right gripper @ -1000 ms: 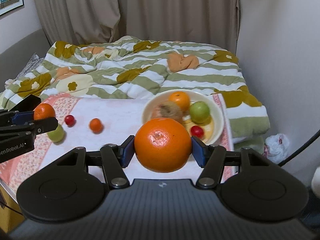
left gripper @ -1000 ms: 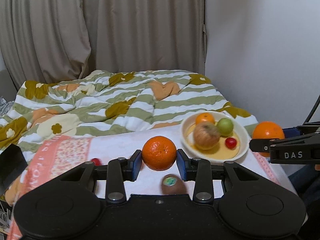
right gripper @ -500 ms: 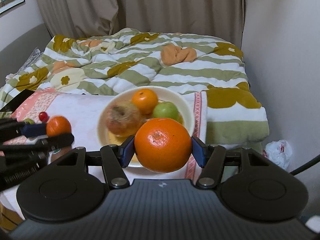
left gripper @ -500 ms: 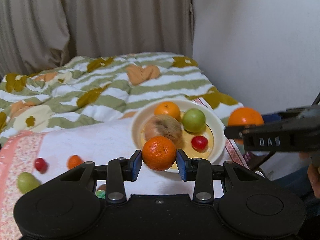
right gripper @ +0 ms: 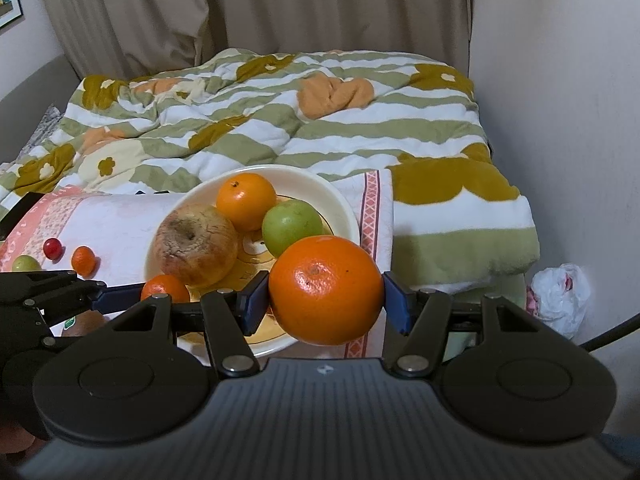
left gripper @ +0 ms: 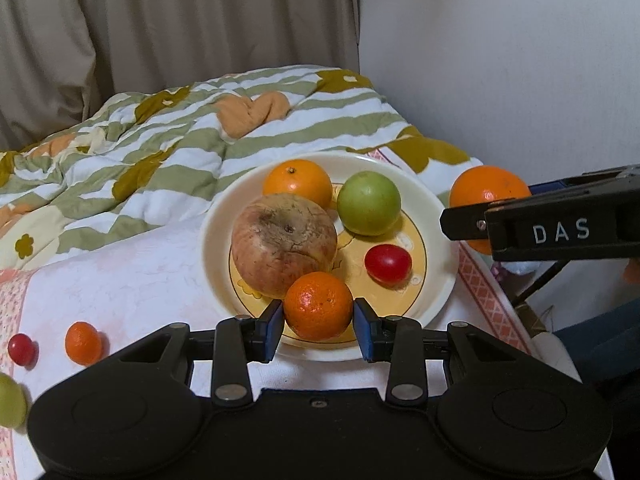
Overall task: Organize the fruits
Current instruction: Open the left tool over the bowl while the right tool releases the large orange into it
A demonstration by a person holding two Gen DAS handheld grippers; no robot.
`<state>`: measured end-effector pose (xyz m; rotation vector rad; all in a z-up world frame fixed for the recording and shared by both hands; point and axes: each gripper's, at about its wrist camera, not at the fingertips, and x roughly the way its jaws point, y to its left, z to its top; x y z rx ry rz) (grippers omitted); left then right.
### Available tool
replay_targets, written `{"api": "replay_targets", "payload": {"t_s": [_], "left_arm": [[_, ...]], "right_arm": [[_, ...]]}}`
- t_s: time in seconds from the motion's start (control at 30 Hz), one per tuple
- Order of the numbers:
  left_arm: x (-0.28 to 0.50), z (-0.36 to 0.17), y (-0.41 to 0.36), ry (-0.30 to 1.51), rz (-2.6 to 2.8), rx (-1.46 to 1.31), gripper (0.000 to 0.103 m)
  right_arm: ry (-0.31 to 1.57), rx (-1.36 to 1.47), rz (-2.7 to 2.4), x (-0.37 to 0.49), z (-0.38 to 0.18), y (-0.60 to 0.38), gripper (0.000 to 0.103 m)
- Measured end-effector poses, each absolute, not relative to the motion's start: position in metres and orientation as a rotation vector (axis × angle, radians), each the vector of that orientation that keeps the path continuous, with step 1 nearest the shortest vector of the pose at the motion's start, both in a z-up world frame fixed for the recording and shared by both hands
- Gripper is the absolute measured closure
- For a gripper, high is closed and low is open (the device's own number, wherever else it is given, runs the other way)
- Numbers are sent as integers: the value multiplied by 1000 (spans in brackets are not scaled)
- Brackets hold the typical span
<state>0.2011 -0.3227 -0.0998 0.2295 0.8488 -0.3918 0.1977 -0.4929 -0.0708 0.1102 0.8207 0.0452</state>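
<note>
Orange fruit in both grippers. Left gripper [left gripper: 319, 326] is clenched on a small mandarin [left gripper: 319, 306], now low over the near rim of the cream plate [left gripper: 216, 240]; a sec ago it was back over the tablecloth [left gripper: 120, 280] w/ the plate well off to its right. Right gripper [right gripper: 326, 306] grasps a big orange [right gripper: 326, 290] & has swung in over the plate's right edge.

Plate already holds a wrinkled apple [left gripper: 284, 244], another orange, a green fruit [left gripper: 368, 203] & a cherry tomato [left gripper: 388, 263].

Both fruits look ready to drop in; 3 small fruits at left of cloth are left to collect.
</note>
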Motion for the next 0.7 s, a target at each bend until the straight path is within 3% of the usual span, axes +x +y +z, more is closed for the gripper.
{"api": "replay_targets", "payload": {"t_s": [0.07, 0.2, 0.43, 0.7], "left_arm": [[203, -102, -322, 855, -402, 237, 57], [202, -98, -318, 835, -414, 236, 22], [196, -89, -303, 833, -416, 248, 11], [193, -81, -275, 852, -386, 198, 10]], "right_arm": [[825, 111, 37, 199, -71, -491, 28], [826, 109, 33, 200, -71, -490, 28], [830, 110, 28, 205, -69, -488, 28], [838, 78, 56, 220, -77, -472, 28]]}}
